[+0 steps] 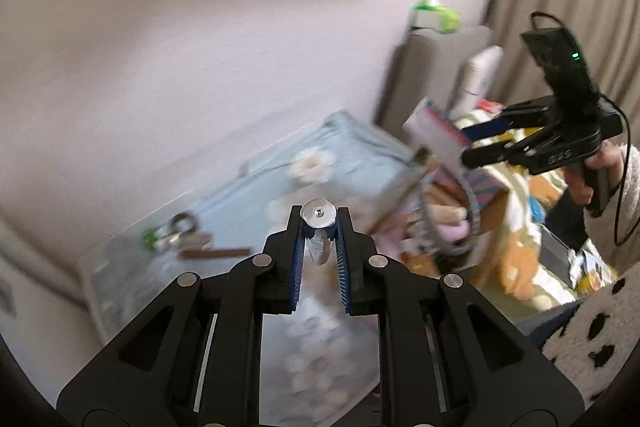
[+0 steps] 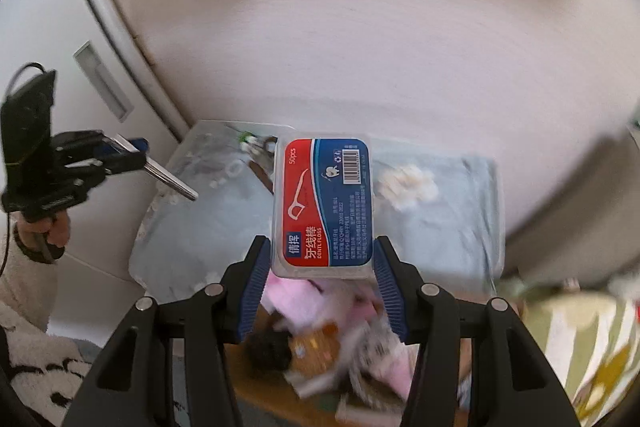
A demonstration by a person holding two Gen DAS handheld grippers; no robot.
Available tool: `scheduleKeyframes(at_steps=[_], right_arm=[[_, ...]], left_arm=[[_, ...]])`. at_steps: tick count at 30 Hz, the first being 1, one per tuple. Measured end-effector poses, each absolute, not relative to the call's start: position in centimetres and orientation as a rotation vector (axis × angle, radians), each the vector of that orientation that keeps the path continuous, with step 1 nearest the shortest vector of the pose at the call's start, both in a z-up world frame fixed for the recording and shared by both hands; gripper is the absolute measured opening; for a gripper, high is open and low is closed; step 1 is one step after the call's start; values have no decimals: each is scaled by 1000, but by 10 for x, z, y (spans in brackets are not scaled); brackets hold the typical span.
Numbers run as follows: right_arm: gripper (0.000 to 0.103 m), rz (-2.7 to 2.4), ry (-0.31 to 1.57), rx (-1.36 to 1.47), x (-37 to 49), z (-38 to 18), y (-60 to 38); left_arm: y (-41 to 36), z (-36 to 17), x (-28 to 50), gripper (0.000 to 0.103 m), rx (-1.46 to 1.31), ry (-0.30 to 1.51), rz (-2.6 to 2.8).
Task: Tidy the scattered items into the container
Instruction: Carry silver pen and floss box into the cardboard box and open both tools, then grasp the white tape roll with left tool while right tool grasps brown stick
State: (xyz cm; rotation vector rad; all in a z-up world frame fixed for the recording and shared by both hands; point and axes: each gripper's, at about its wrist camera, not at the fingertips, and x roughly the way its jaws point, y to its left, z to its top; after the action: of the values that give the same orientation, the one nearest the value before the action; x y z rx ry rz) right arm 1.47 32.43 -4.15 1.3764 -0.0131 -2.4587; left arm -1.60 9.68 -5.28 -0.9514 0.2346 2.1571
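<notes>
Your right tongs [image 2: 322, 267] clamped the dental floss box [image 2: 323, 205], long axis running forward, directly above the cluttered container [image 2: 256, 379], while your left tongs [image 1: 319, 227], nearly shut, pinched a silvery metal tool [image 1: 319, 217] farther off.

Soft, even daylight, no hard shadows, heavy motion blur across backgrounds in both views, near black jaws sharp, strong fisheye curvature, dark vignette at corners, faint glare on wall [image 2: 360, 27].
</notes>
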Motion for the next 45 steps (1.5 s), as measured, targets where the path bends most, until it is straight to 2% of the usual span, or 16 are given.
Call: scheduleKeyframes(at_steps=[10,15,16,18,19,23,30,36,41,45], right_arm=[[48,-2535,-157,1528,59,-85,359],[48,-2534,-166,1603,69,-111,362],[49,-2537,-173,1614,70,-114,363],[50,-2516,-211,1652,74,-117,370],[50,-2511,-234,1672,75,-120,373],[53,-2560,-225,1687,77,-119,377],[54,-2571,-280,1616,72,-109,382],[54,-2530,-234,1547,51,-101,365],[54,-2478,-145,1489,24,-95,337],[54,-2417,-21,1442,-4,-88,307]], left_arm=[[192,-113,14,13,-1063,276,1899],[224,-137,26,13,-1107,354,1845],[229,-139,28,20,-1120,364,1836],[236,-139,30,66,-1135,359,1817],[237,-136,32,101,-1131,354,1836],[223,-111,33,102,-1038,228,1865],[188,-98,15,102,-1069,170,1985],[132,-92,-2,102,-1107,123,2154],[80,-89,-15,102,-1148,127,2309],[46,-92,-30,102,-1189,249,2434]])
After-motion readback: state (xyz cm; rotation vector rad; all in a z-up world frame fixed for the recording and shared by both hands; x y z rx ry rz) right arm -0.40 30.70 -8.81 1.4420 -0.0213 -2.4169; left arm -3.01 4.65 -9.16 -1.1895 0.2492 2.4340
